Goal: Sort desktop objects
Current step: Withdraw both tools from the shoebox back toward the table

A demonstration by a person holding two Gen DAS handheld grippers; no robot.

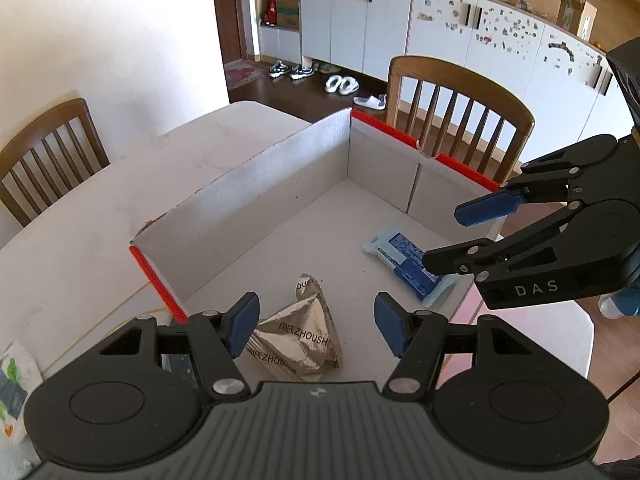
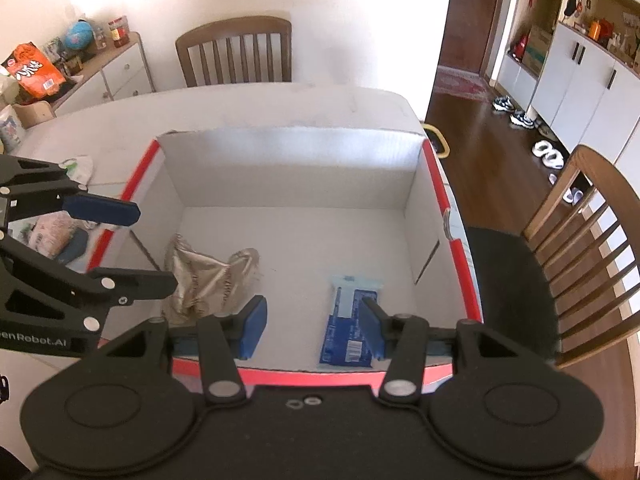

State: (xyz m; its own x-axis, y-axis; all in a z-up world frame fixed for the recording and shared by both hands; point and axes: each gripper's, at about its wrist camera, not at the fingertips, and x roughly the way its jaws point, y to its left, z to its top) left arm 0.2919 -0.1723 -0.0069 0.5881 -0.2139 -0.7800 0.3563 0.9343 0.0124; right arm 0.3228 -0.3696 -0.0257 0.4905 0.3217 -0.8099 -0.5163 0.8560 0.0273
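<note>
An open cardboard box with red edges [image 1: 280, 176] [image 2: 288, 160] stands on the white table. Inside lie a crumpled silver snack bag [image 1: 300, 336] [image 2: 208, 276] and a blue-and-white packet [image 1: 404, 264] [image 2: 352, 320]. My left gripper [image 1: 316, 326] is open and empty, hovering over the silver bag; it also shows at the left of the right wrist view [image 2: 148, 244]. My right gripper [image 2: 312, 328] is open and empty above the box's near edge, its right finger over the blue packet. It also shows in the left wrist view [image 1: 444, 236], open above the blue packet.
Wooden chairs [image 1: 460, 116] [image 2: 236, 52] stand at the table's sides. Small packets [image 2: 52, 232] and a white wrapper [image 1: 16, 380] lie on the table outside the box. A sideboard with snacks [image 2: 80, 68] stands at the back left.
</note>
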